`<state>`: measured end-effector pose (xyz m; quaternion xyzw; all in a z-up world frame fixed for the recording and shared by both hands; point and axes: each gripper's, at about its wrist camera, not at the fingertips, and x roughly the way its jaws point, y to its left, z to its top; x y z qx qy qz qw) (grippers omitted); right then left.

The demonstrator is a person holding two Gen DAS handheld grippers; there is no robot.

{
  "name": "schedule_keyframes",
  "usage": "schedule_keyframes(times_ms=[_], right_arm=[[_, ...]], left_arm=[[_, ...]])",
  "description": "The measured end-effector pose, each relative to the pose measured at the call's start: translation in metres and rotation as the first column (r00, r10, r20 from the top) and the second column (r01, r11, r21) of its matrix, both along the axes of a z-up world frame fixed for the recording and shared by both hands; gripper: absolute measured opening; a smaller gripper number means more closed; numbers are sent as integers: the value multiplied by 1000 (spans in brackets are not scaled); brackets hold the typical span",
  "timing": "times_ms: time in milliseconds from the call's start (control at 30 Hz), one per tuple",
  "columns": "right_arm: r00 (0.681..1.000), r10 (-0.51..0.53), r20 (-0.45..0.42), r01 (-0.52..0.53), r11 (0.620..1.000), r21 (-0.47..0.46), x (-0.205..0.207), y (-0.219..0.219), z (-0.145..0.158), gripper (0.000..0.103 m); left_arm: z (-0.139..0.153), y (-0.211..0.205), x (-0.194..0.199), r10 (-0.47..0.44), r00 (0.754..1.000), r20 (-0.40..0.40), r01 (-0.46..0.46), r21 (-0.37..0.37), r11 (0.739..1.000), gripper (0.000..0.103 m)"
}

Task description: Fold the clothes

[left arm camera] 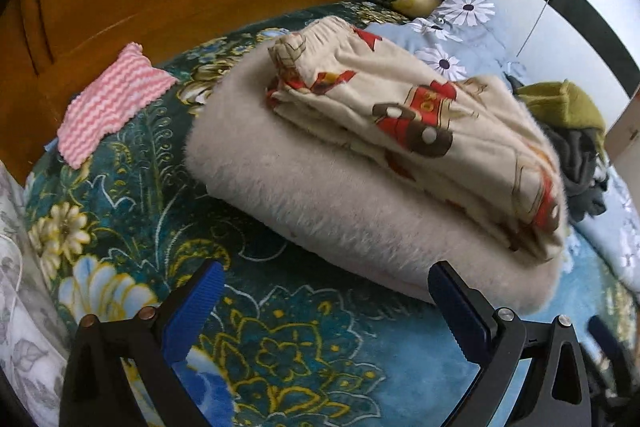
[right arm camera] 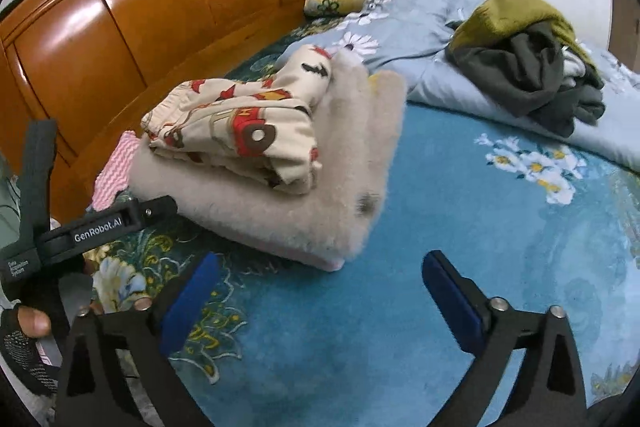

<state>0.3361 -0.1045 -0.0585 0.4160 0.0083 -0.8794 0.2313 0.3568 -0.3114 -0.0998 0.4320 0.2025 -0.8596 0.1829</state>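
White lettering reading "GenRobot.AI" stands on the black bar-shaped body of the left gripper, which shows at the left edge of the right wrist view. Lower on the same black device, on the part next to the grey strap, smaller white print in three short lines reads "Data Acquisition System". A red letter, seemingly an "H", shows on the cream folded garment printed with red and brown vehicles, though it is too small and creased to be sure. The left wrist view carries no legible text.
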Motion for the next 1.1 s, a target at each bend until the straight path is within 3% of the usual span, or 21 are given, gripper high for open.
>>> schedule_keyframes(times_ms=[233, 467, 800, 1100], right_arm=[[996, -14, -88, 15, 1000, 5, 13, 14, -3, 103], [994, -22, -107, 23, 1000, 6, 17, 24, -8, 103], [993, 52, -110, -47, 998, 53, 26, 9, -11, 103], [996, 35, -83, -29, 997, 66, 22, 10, -16, 103]], left_arm=[[-5, 17, 6, -1, 1000, -12, 0, -73, 997, 103], [-6, 29, 15, 10, 1000, -29, -14, -141, 990, 103], [-5, 36, 16, -21, 1000, -9, 19, -183, 983, 103], [-8, 42, 15, -61, 998, 2, 60, -198, 978, 103]])
